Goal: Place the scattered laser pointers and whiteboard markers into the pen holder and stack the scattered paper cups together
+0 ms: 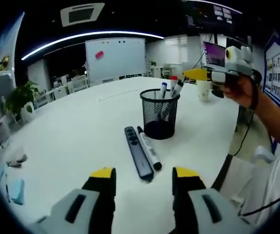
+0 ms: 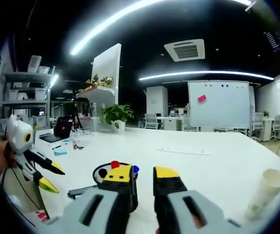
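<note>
A black mesh pen holder (image 1: 159, 113) stands mid-table with several markers upright in it. Just in front of it a black laser pointer (image 1: 137, 152) and a whiteboard marker (image 1: 150, 147) lie side by side. My left gripper (image 1: 145, 175) hovers over the near table edge, open and empty, short of the two. My right gripper (image 1: 194, 74) is held up beyond the holder, near a paper cup (image 1: 203, 90). In the right gripper view my right gripper (image 2: 143, 174) hangs above the pen holder (image 2: 106, 171), jaws narrowly apart and empty. A tilted paper cup stack (image 2: 264, 192) is on the right, and the left gripper (image 2: 51, 176) is open at left.
The white table (image 1: 81, 122) is long, its edge curving near a chair (image 1: 257, 161) on the right. A whiteboard (image 1: 114, 57) stands at the far end, with a potted plant (image 1: 22, 97) at left. A laptop (image 2: 62, 129) and a blue pad (image 2: 60, 151) lie on the far side.
</note>
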